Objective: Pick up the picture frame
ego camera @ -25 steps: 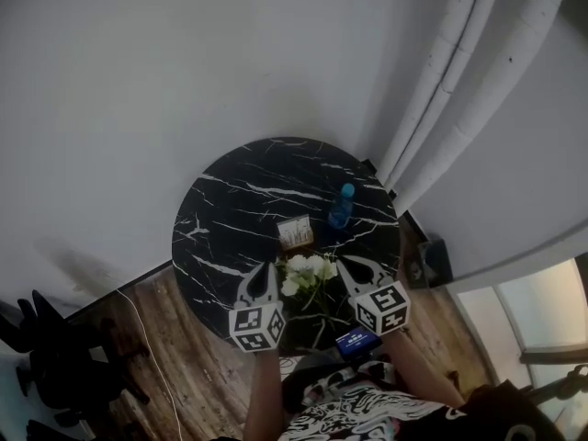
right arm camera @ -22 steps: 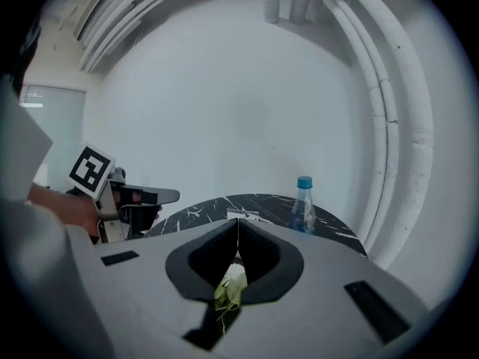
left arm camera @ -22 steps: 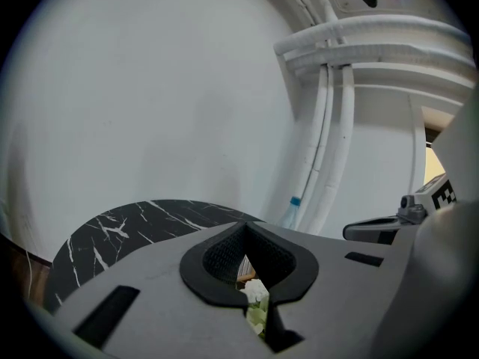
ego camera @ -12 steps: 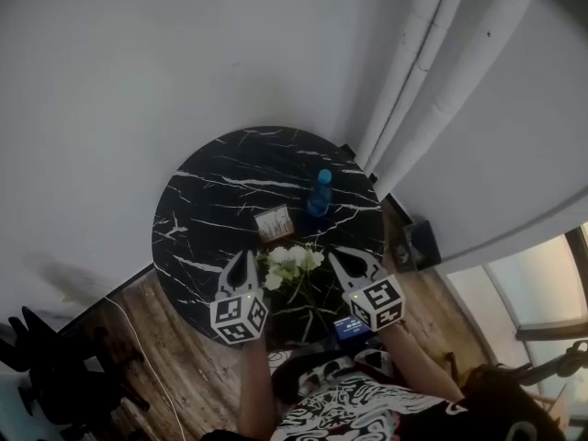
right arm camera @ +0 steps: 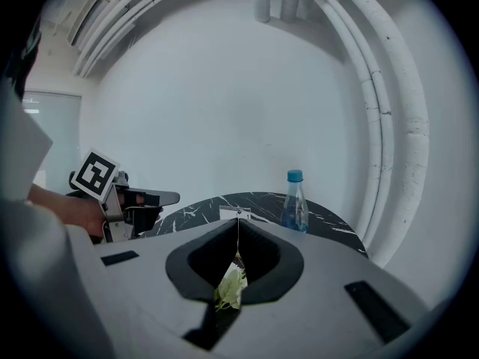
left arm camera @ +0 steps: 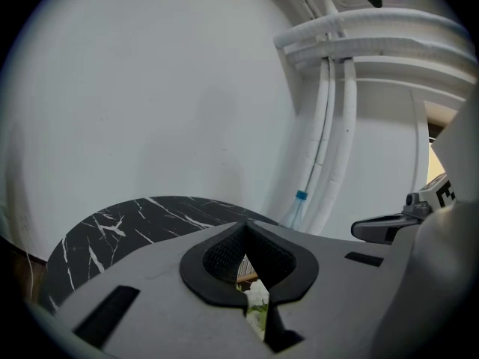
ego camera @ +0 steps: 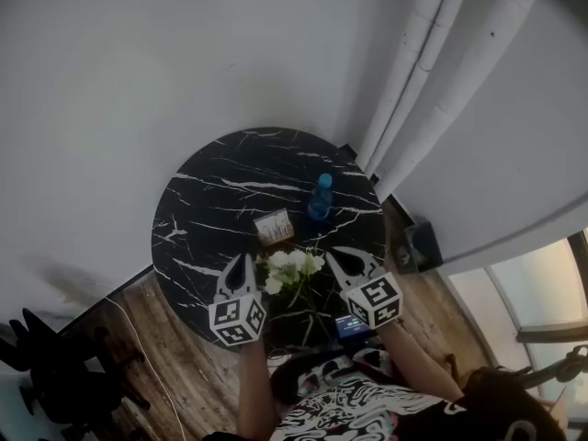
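A small wooden picture frame (ego camera: 274, 227) stands near the middle of the round black marble table (ego camera: 211, 200). My left gripper (ego camera: 240, 265) hangs over the table's near edge, left of a bunch of white flowers (ego camera: 292, 266), its jaws shut and empty. On the other side of the flowers my right gripper (ego camera: 349, 260) is also shut with nothing held. Both point toward the frame from a short way off. In the left gripper view a sliver of the frame (left arm camera: 247, 277) shows through the jaw gap. The right gripper view shows flowers (right arm camera: 230, 283) in its gap.
A clear bottle with a blue cap (ego camera: 320, 197) stands just right of the frame, also in the right gripper view as the bottle (right arm camera: 295, 201). White pipes (ego camera: 432, 72) run down the wall at the right. Dark chairs (ego camera: 55, 375) sit on the wooden floor at lower left.
The view shifted between one second ago and half a second ago, so the table and grippers sit further left in the picture. Since then the scene has held still.
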Tool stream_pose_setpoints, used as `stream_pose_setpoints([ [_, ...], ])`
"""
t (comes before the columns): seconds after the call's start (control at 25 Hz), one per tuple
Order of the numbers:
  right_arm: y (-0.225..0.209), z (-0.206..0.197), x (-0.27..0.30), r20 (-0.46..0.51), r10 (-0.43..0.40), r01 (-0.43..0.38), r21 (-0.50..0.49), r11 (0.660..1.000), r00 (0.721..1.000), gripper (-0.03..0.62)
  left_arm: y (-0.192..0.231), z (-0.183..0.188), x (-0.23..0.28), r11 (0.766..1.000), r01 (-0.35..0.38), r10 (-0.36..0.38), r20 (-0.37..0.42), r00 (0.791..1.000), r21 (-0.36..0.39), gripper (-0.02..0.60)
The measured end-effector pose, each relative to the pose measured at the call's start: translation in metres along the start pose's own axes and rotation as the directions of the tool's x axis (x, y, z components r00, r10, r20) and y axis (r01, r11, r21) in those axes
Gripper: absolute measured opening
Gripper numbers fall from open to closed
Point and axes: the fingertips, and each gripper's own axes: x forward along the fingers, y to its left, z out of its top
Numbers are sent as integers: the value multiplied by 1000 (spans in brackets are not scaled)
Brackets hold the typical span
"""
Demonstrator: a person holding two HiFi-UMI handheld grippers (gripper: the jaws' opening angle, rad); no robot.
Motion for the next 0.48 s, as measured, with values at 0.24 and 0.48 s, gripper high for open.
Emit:
stream_pose_setpoints([
  [0.24, -8, -9, 14, -15, 29, -28, 49, 998, 999, 18, 4, -8, 11, 1000, 16, -17, -13, 1000, -16, 14],
  [0.48, -5, -16, 34, -60, 106, -104, 41, 994, 993, 18, 11, -20, 24, 1000, 26, -26, -58, 998, -8, 14],
])
